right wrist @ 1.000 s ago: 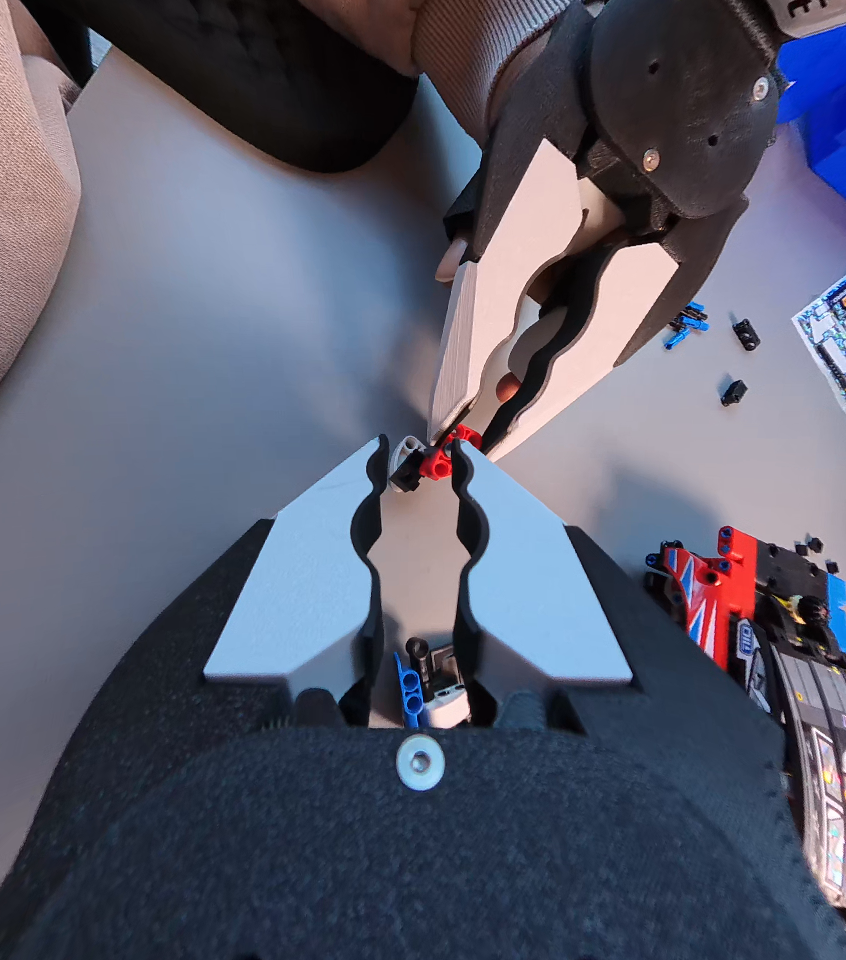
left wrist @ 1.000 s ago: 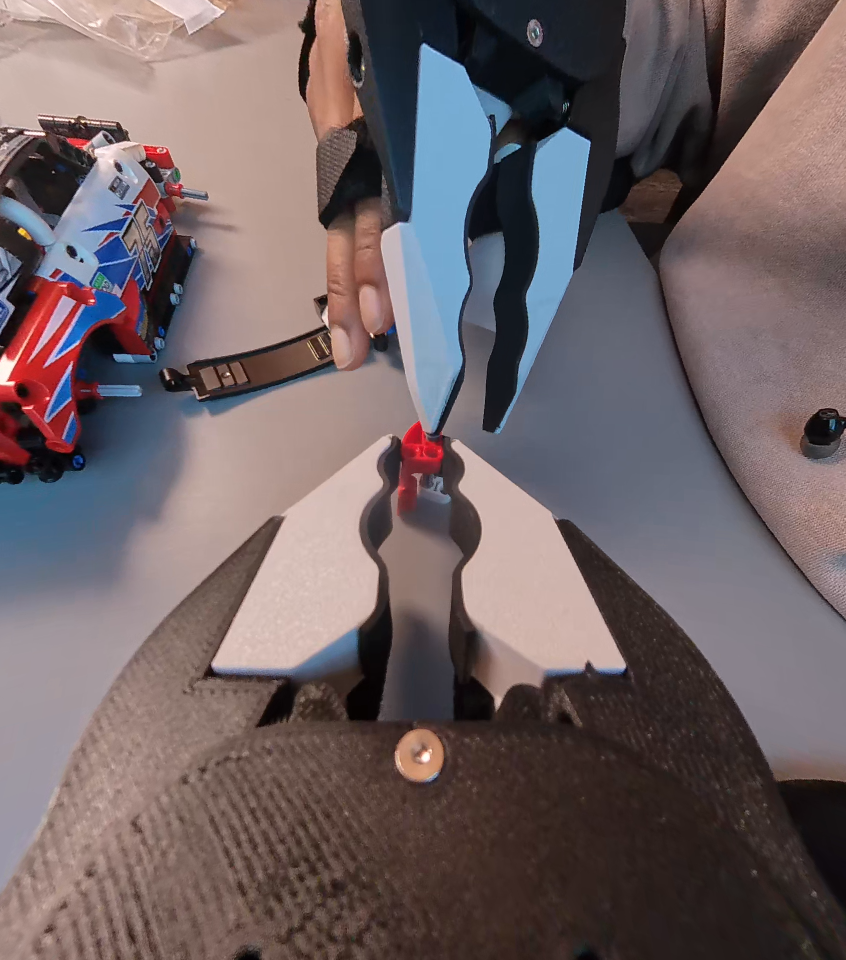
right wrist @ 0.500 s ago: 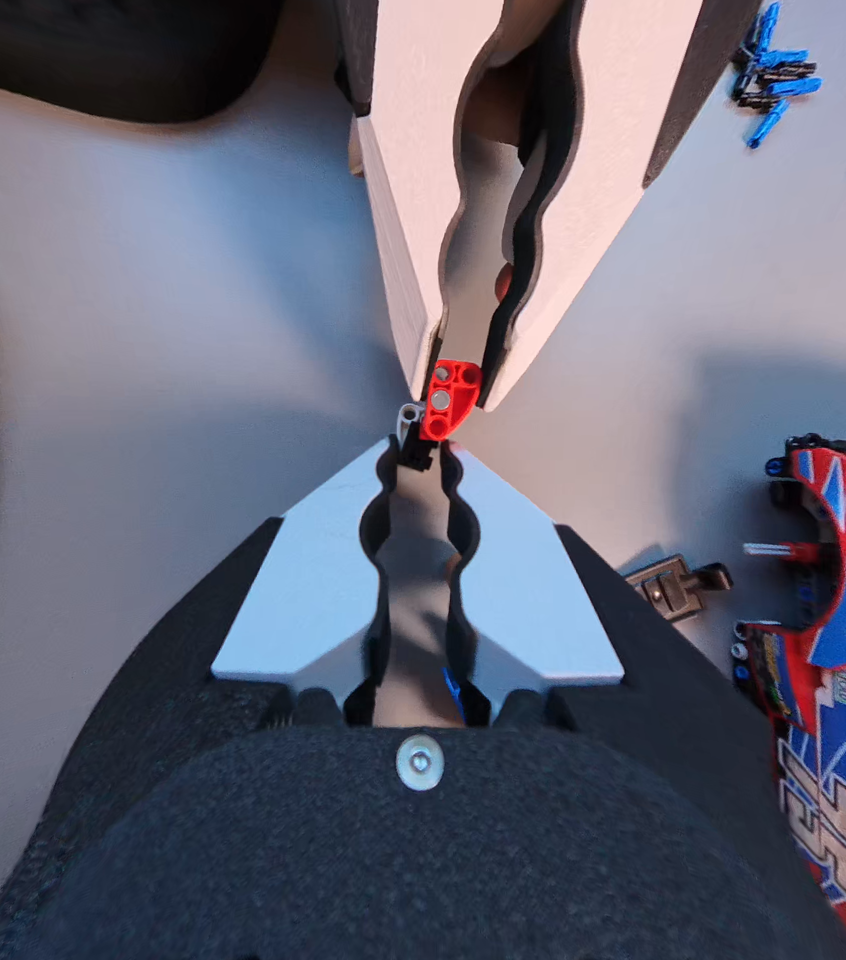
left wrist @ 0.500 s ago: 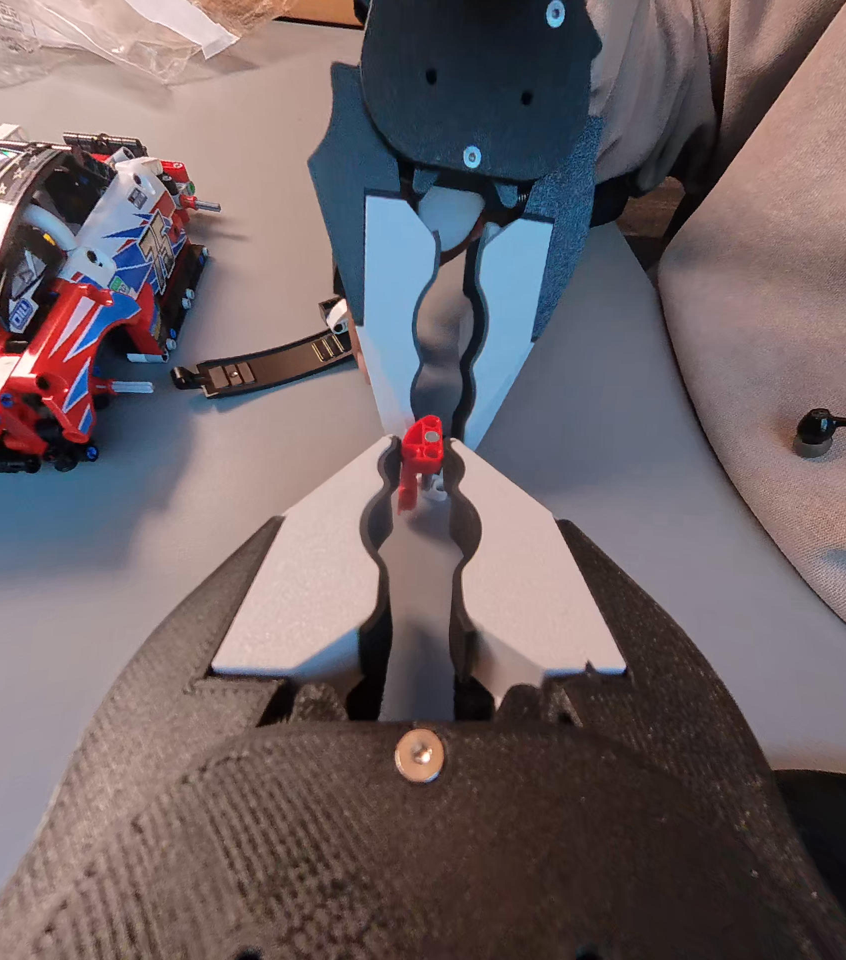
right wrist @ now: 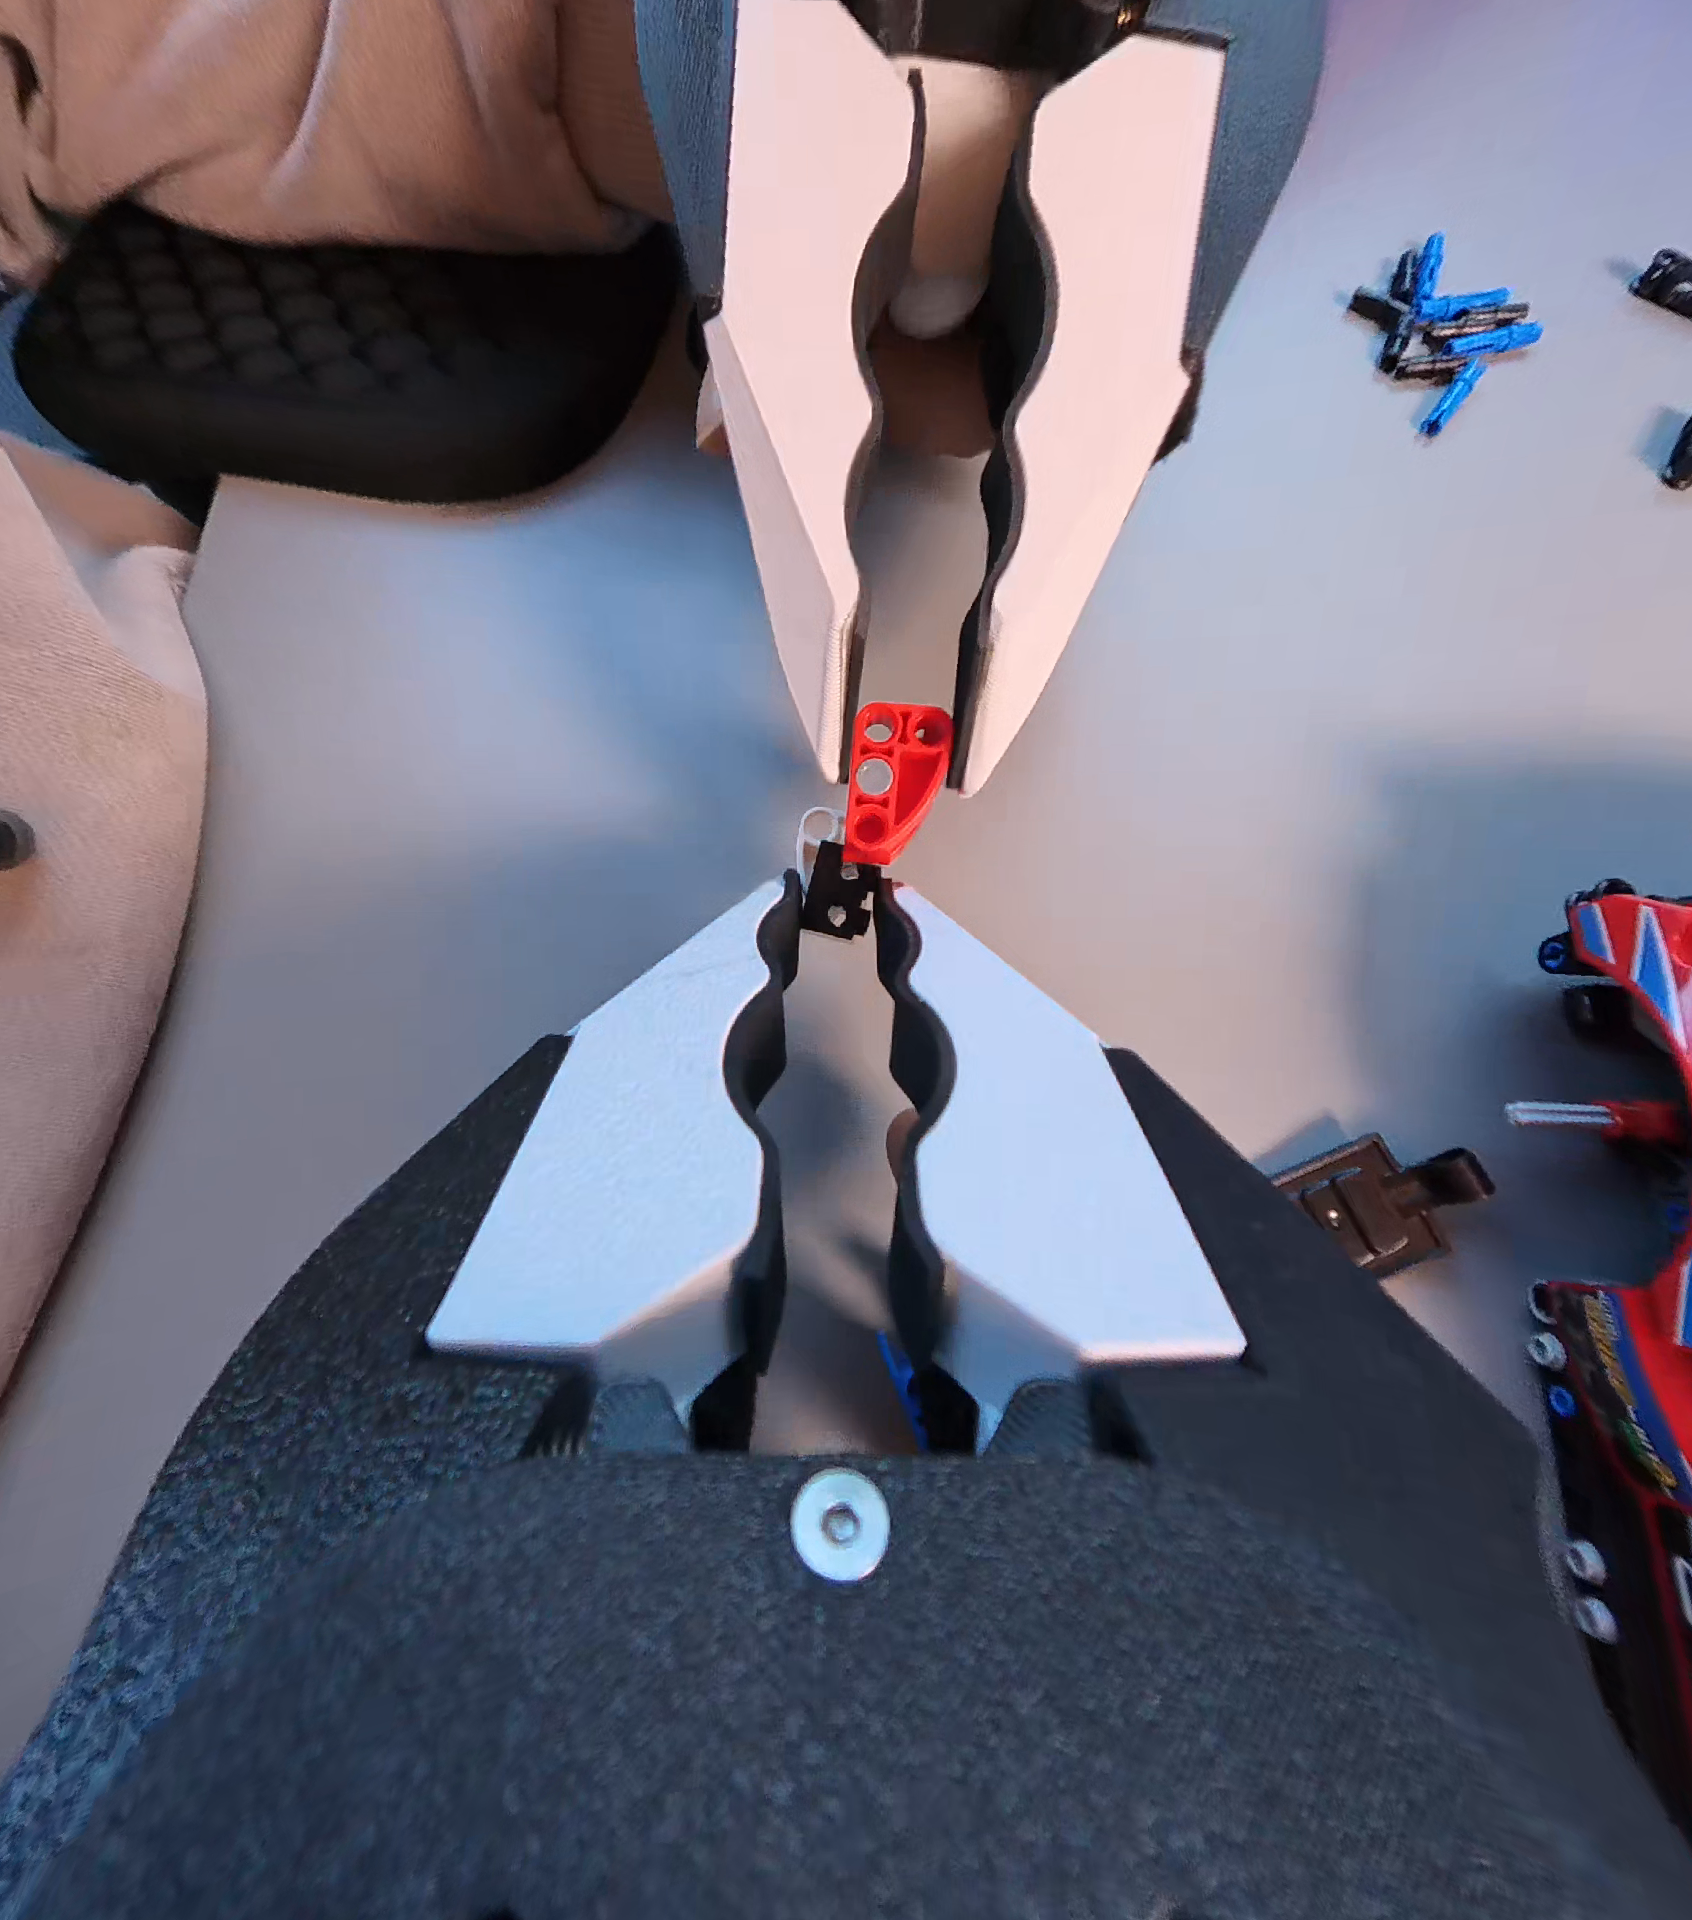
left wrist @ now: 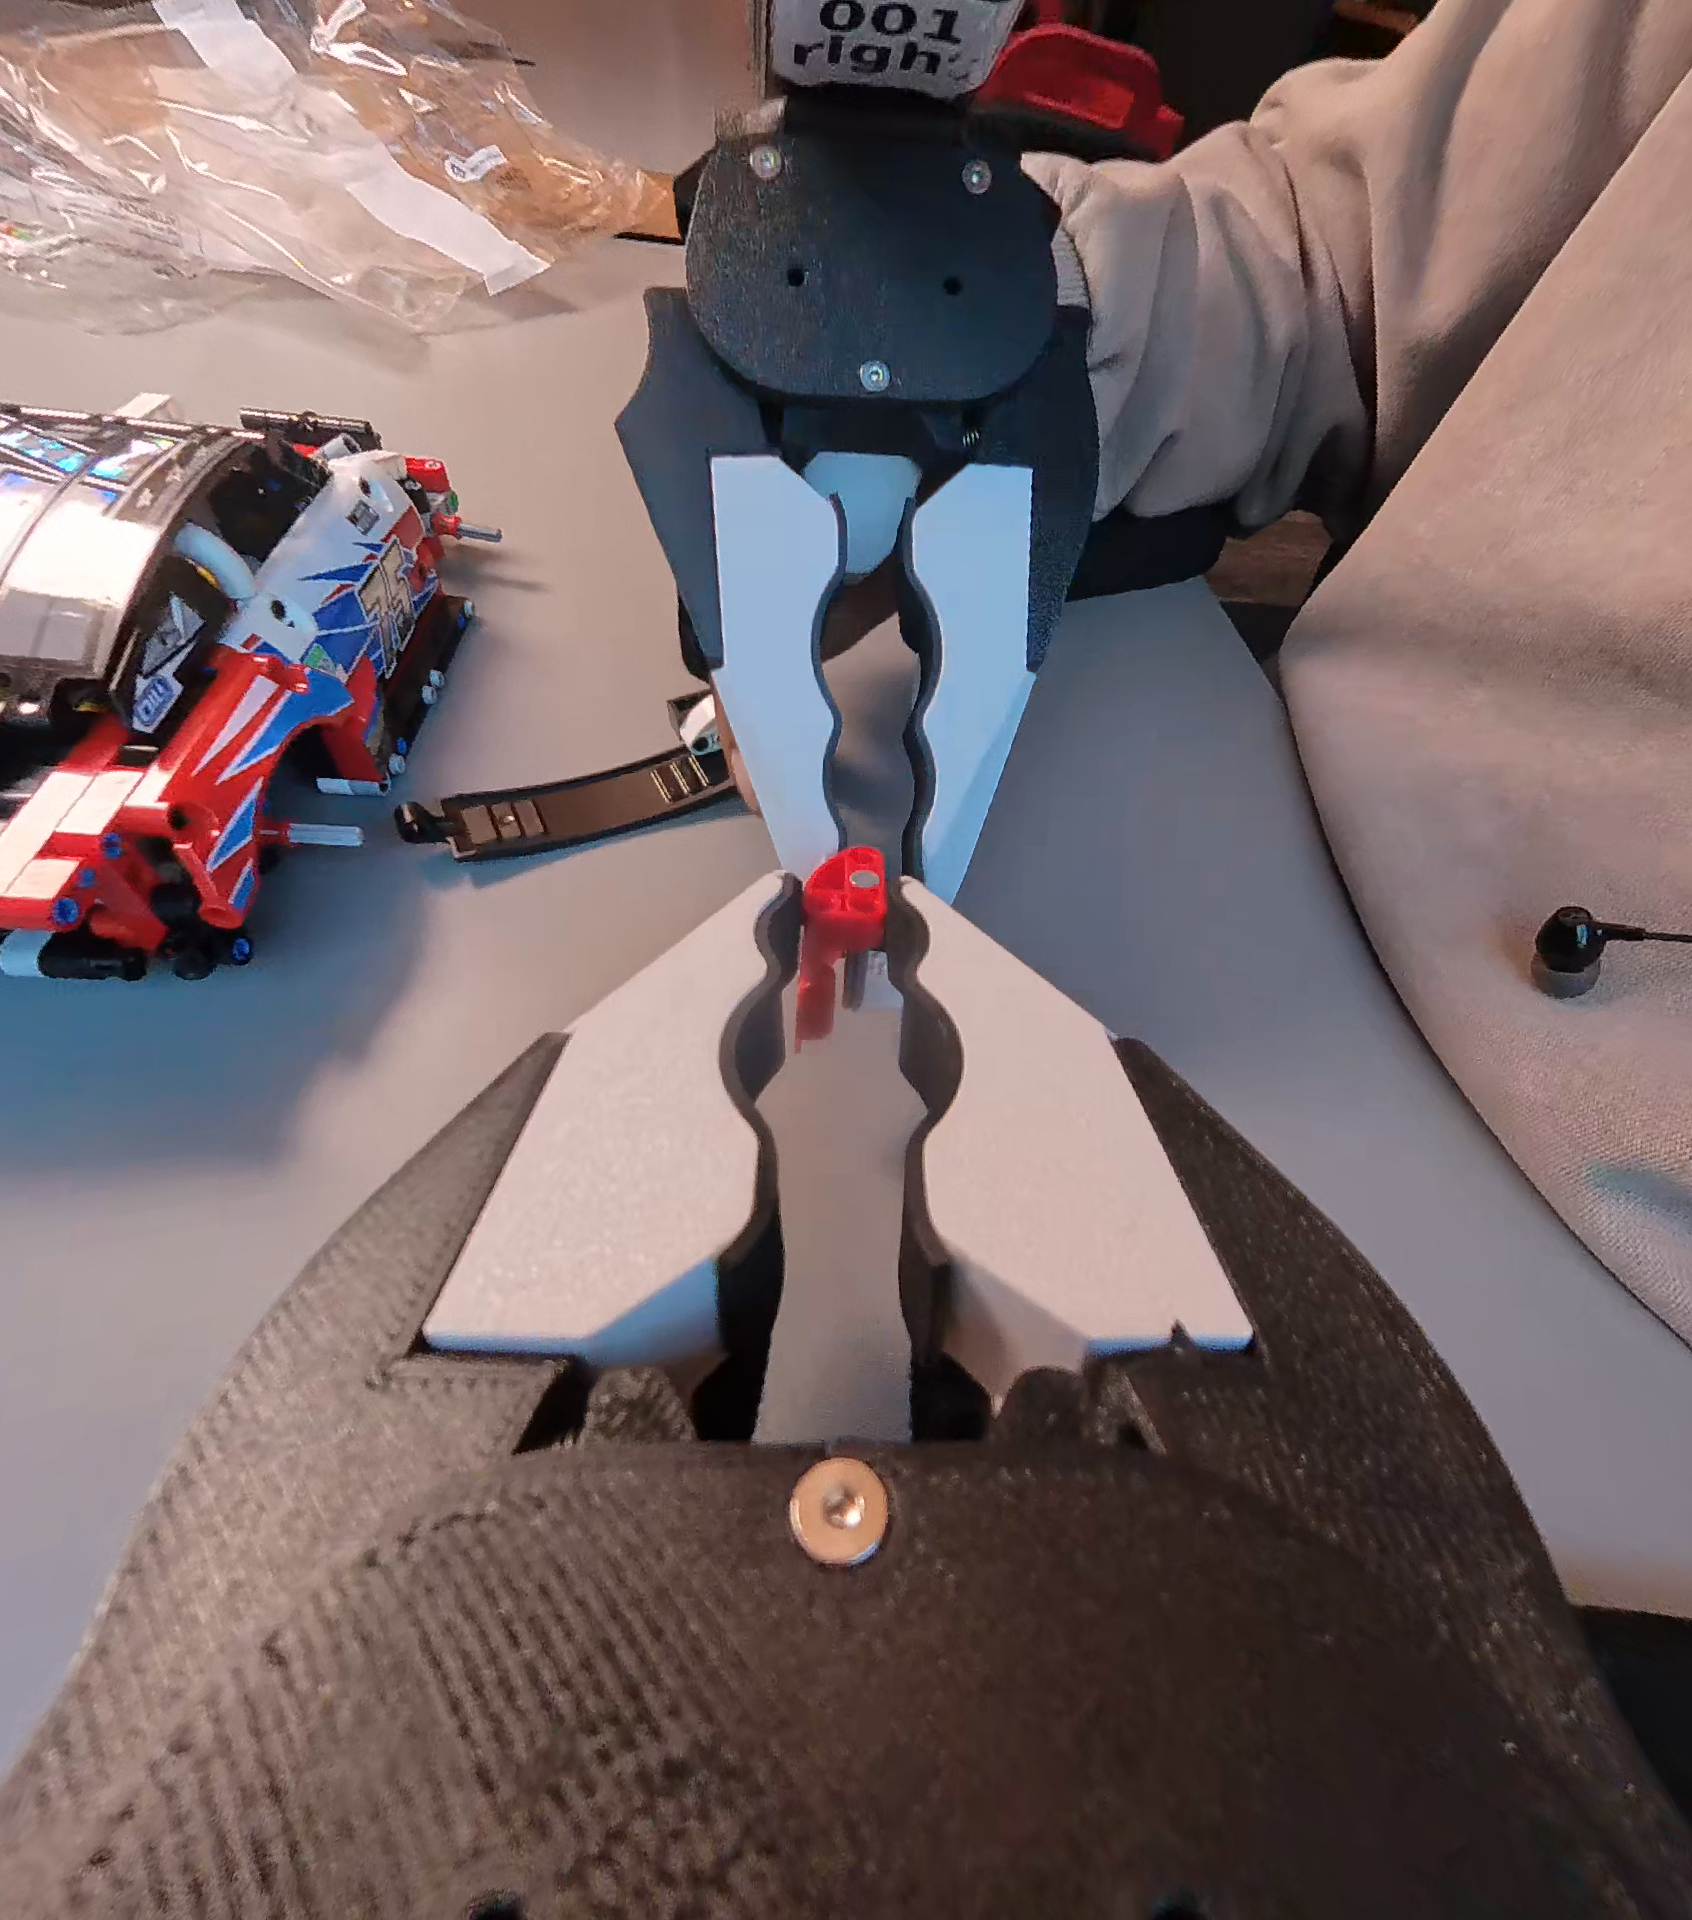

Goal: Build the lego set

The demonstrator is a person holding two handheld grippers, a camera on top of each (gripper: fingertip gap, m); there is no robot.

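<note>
Left tongs [left wrist: 842,914] pinch the red piece [left wrist: 837,925]; right tongs [right wrist: 837,904] clamp its black connector [right wrist: 837,902].

Glossy red plastic piece [left wrist: 842,914]; matt grey table [left wrist: 198,1195].

Two grippers: left gripper [left wrist: 842,904], right gripper [right wrist: 837,904]. One red piece [right wrist: 894,781] and one black piece [right wrist: 837,902] at frame centre. One partly built car [left wrist: 146,675], left. One curved black strip [left wrist: 572,805]. Two loose black connectors [right wrist: 1683,286], upper right. One cluster of blue and black pins [right wrist: 1444,327], count unclear.
</note>
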